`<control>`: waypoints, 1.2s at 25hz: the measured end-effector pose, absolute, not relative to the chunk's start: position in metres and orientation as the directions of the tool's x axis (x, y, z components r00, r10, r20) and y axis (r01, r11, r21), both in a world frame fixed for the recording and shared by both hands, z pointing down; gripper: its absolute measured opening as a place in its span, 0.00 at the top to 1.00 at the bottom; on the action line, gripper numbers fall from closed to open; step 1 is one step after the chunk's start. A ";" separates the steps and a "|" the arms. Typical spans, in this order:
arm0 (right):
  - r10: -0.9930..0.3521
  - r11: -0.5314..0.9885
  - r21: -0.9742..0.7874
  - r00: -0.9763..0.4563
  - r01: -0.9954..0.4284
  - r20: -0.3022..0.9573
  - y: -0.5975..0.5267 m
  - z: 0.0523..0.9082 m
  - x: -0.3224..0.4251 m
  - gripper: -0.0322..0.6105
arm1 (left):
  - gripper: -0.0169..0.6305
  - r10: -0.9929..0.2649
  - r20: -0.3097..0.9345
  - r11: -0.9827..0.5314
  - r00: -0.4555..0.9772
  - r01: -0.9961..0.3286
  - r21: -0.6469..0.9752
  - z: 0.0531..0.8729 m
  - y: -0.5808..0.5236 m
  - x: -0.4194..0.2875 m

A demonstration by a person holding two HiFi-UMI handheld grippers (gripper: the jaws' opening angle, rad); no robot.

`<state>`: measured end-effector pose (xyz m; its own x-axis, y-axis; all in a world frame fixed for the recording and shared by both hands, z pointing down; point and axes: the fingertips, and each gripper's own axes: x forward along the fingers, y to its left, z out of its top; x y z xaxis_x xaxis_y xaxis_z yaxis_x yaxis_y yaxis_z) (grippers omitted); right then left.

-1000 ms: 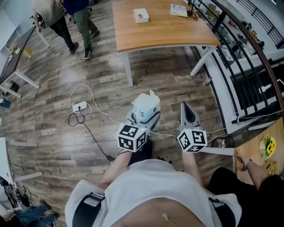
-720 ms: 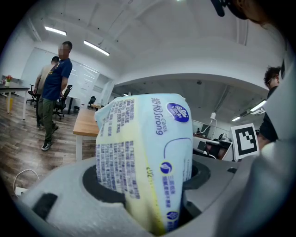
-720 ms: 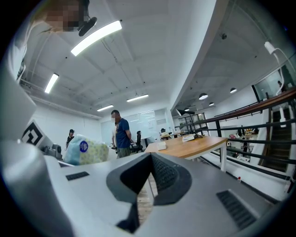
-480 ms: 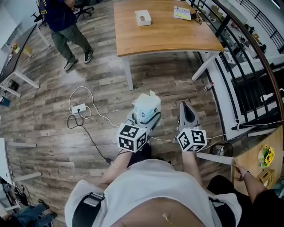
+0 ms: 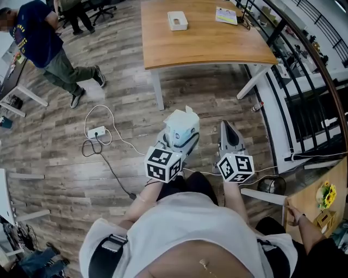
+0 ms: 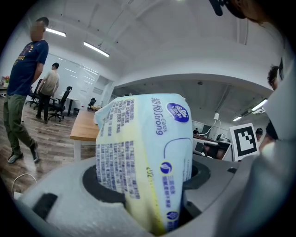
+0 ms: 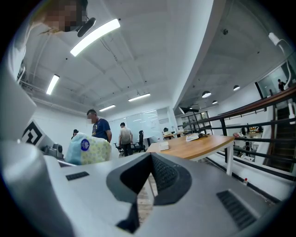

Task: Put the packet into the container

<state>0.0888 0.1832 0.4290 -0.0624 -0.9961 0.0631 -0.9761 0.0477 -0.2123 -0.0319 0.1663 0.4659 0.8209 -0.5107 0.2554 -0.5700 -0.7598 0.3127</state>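
A pale blue and yellow tissue packet stands upright between the jaws of my left gripper, which is shut on it. In the left gripper view the packet fills the middle, wedged between the grey jaws. My right gripper is beside it, to the right, jaws together and holding nothing. A small white open container sits on the wooden table well ahead of both grippers. In the right gripper view the container shows on the table's near corner.
A white power strip with looping cables lies on the wood floor to the left. A person in a dark blue shirt walks at far left. A black railing runs along the right. A booklet lies on the table.
Both grippers and the packet have moved forward, closer to the wooden table. The person in the blue shirt has walked leftward across the floor; the other person has left the view.
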 end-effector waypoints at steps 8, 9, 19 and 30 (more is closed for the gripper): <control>-0.994 0.073 -0.208 -0.088 -0.975 0.063 0.172 0.424 0.084 0.93 | 0.47 -0.530 0.243 -0.747 0.812 -0.583 0.318 0.461 0.158 -0.034; -0.994 0.073 -0.209 -0.088 -0.975 0.063 0.172 0.425 0.084 0.93 | 0.47 -0.531 0.245 -0.746 0.811 -0.585 0.318 0.461 0.158 -0.035; -0.994 0.068 -0.221 -0.086 -0.973 0.071 0.162 0.431 0.085 0.93 | 0.47 -0.540 0.268 -0.732 0.798 -0.603 0.318 0.470 0.146 -0.040; -0.995 0.077 -0.197 -0.088 -0.977 0.044 0.117 0.418 0.104 0.93 | 0.47 -0.549 0.250 -0.737 0.797 -0.604 0.303 0.463 0.105 -0.020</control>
